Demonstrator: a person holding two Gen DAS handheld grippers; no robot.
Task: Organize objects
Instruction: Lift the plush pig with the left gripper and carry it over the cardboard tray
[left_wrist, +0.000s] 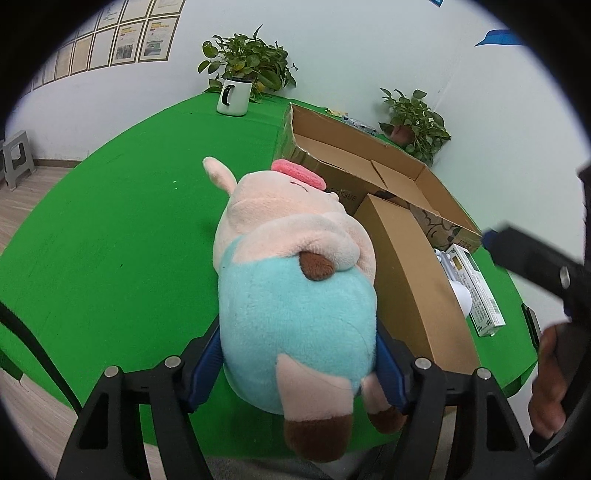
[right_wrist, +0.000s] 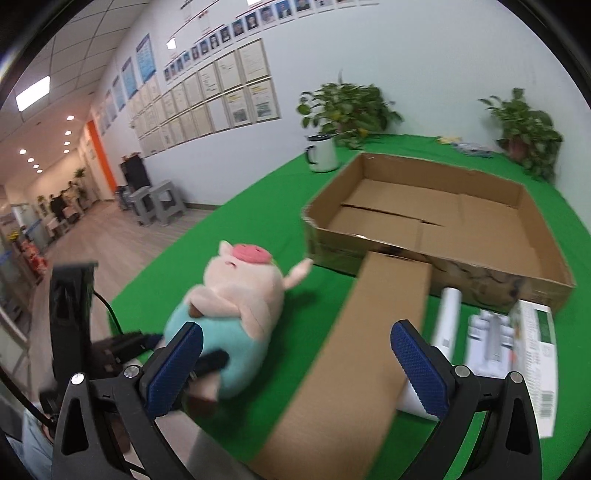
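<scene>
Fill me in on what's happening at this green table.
A person with a gripper in each hand is tidying up. The left gripper is clamped around the plush pig, which lies on the green table. The right gripper is open and empty, above a long brown box. The big cardboard tray holds nothing yet.

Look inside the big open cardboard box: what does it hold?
The open cardboard box shows only its bare floor of folded flaps in the right wrist view. Its near wall hides a thin strip of floor behind it, so anything small lying there cannot be seen.
</scene>
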